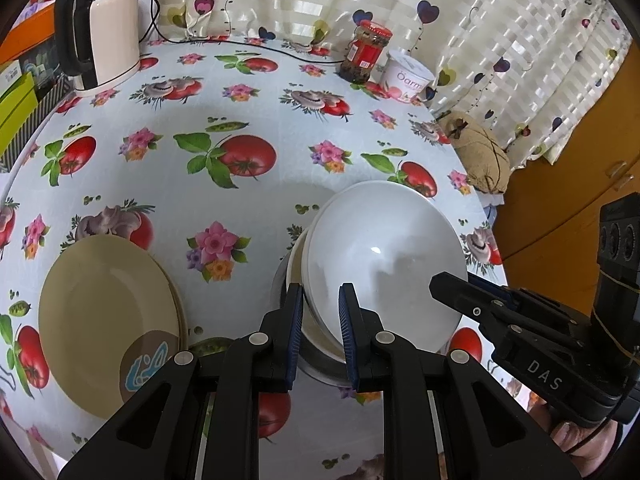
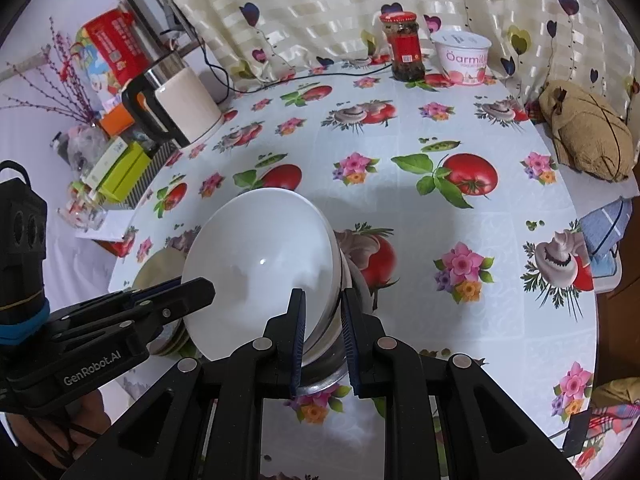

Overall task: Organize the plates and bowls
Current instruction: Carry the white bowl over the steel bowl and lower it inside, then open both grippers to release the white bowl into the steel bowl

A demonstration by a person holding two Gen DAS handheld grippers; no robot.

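Seemingly mid-stacking: at lower left lie beige ceramic plates (image 1: 108, 320), while at centre the left gripper (image 1: 320, 336) and right gripper (image 2: 323, 340) each pinch the rim of the white glossy bowl (image 1: 384, 264). It sits tilted in a bowl stack, so next it likely needs levelling before both grippers let go.

Two close wrist views, shared white bowl (image 1: 384, 264)

My white bowl (image 1: 384, 264) gleams beside my beige plate (image 1: 104, 320), which carries a brown and blue mark. The tablecloth (image 1: 256, 92) is pale with red tomatoes and pink flowers; the cream curtain (image 2: 320, 4) is striped with purple hearts.
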